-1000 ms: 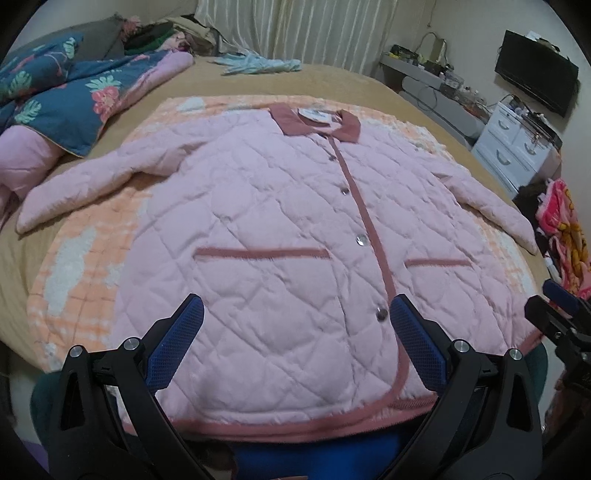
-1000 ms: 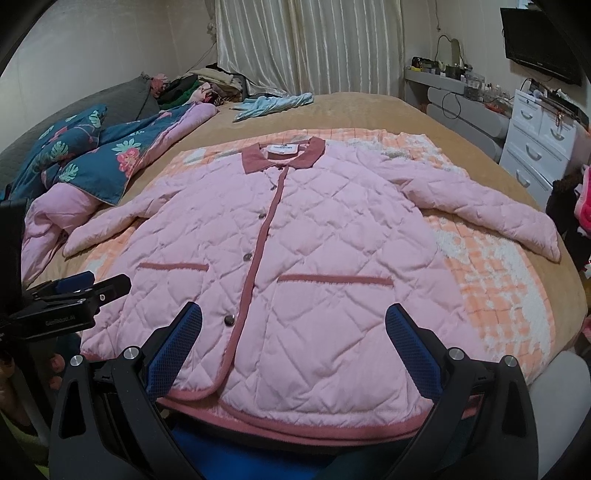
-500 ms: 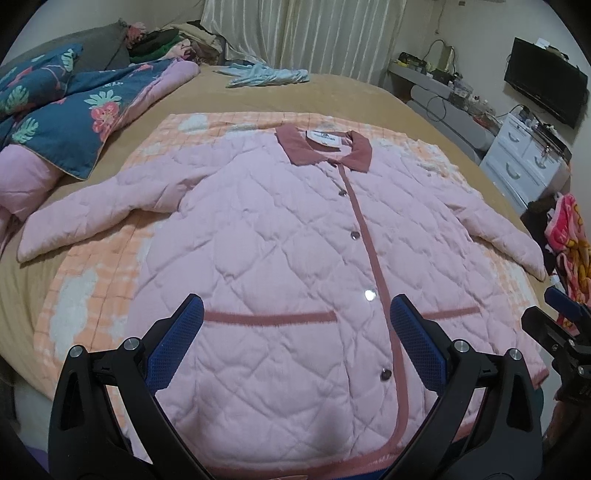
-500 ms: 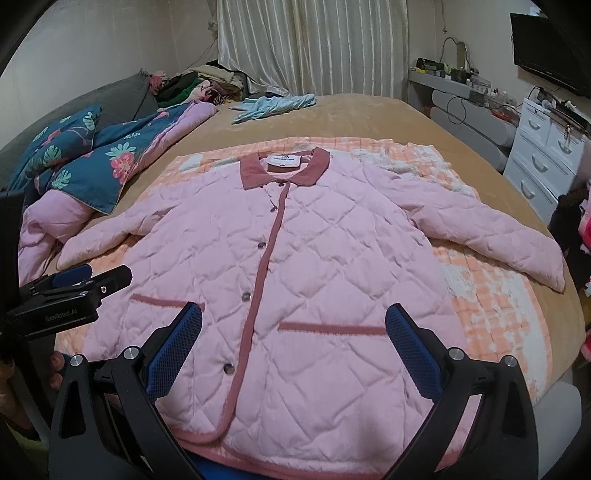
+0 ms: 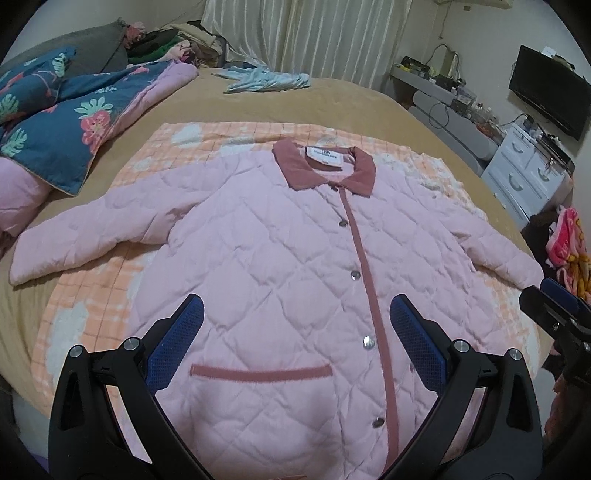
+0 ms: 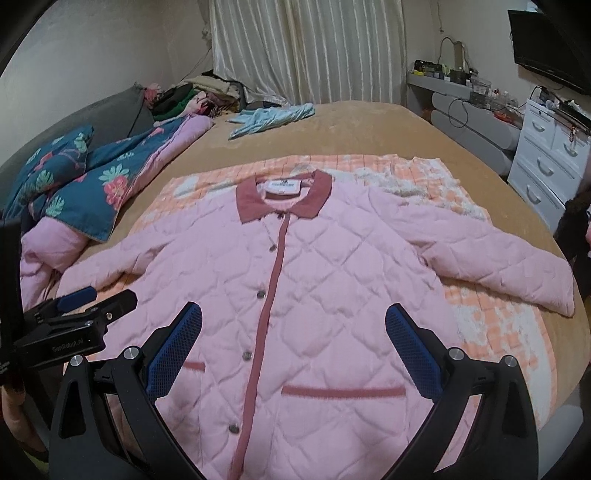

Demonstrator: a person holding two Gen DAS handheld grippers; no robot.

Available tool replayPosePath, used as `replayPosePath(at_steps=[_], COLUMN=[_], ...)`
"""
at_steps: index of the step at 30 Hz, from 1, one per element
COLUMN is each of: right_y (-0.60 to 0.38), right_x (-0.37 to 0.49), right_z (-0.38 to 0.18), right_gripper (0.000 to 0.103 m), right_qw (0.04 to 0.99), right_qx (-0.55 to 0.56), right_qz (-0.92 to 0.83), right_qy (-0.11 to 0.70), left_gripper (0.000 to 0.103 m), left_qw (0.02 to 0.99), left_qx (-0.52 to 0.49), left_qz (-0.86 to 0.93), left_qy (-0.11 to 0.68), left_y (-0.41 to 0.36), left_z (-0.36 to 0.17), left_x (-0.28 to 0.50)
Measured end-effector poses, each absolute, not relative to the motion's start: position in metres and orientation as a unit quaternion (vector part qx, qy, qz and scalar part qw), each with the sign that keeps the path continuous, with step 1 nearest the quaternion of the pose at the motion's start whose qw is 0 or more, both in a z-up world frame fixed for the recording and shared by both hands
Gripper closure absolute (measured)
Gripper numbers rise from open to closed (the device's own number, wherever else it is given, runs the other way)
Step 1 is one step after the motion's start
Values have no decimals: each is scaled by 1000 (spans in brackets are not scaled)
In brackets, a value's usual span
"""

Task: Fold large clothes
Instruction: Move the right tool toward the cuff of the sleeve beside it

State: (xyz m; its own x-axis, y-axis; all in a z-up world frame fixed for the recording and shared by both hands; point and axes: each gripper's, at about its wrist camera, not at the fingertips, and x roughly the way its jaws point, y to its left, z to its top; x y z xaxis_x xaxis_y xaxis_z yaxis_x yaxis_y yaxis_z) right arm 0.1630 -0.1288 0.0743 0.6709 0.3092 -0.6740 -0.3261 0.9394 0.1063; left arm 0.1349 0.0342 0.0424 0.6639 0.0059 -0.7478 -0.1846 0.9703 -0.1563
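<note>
A big pink quilted jacket (image 5: 280, 280) is lying flat and face up on an orange and white checked blanket (image 5: 92, 302), and the blanket is lying on a tan bed (image 5: 258, 103). The jacket's dark pink collar (image 5: 325, 168) is pointing toward the far end of the bed, where white curtains (image 5: 317, 33) are hanging. Both sleeves are sticking out to the sides. The left sleeve (image 5: 92, 232) is reaching past the blanket onto the tan cover, and the right sleeve (image 6: 491, 254) is lying across the blanket with its cuff near the bed's edge. A dark pink strip with shiny snaps (image 5: 355, 274) is running down the front, and the snaps are looking closed. A pocket line (image 5: 262, 370) is showing low on the jacket. The left gripper (image 5: 295, 350) is hovering above the lower part of the jacket with its two blue pads (image 5: 173, 350) spread wide apart, and it is holding nothing. The right gripper (image 6: 293, 350) is doing the same over the other half, with its pads (image 6: 413, 354) far apart and nothing between them. Neither one is touching the jacket. A blue flowery quilt (image 6: 85, 184) is bunched up on the left side of the bed, and a light blue cloth (image 6: 273, 116) is lying near the far end. A white dresser (image 6: 546, 162) is standing on the right.
</note>
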Motion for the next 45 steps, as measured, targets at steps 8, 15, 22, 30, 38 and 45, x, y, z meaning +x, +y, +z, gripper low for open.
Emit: replayPosePath(at_steps=[8, 15, 22, 30, 38, 45], right_y=[-135, -144, -157, -187, -243, -294], right_x=[199, 234, 269, 305, 328, 343], right_z=[89, 102, 115, 114, 89, 63], right_gripper=[4, 4, 4, 4, 4, 4], right_qw=[923, 929, 936, 942, 939, 931], right_qx=[12, 34, 57, 78, 112, 142], right_qz=[158, 142, 123, 84, 18, -36], right_qy=[350, 339, 323, 317, 323, 334], left_gripper=[8, 8, 8, 8, 8, 8], left_qw=[906, 903, 906, 907, 905, 900], left_qx=[-114, -115, -104, -95, -82, -61], left_qz=[52, 49, 44, 28, 18, 27], left_qy=[404, 411, 409, 410, 417, 430], left_y=[33, 28, 17, 4, -13, -31], left_z=[51, 53, 58, 56, 46, 32], left_x=[170, 201, 227, 257, 281, 301])
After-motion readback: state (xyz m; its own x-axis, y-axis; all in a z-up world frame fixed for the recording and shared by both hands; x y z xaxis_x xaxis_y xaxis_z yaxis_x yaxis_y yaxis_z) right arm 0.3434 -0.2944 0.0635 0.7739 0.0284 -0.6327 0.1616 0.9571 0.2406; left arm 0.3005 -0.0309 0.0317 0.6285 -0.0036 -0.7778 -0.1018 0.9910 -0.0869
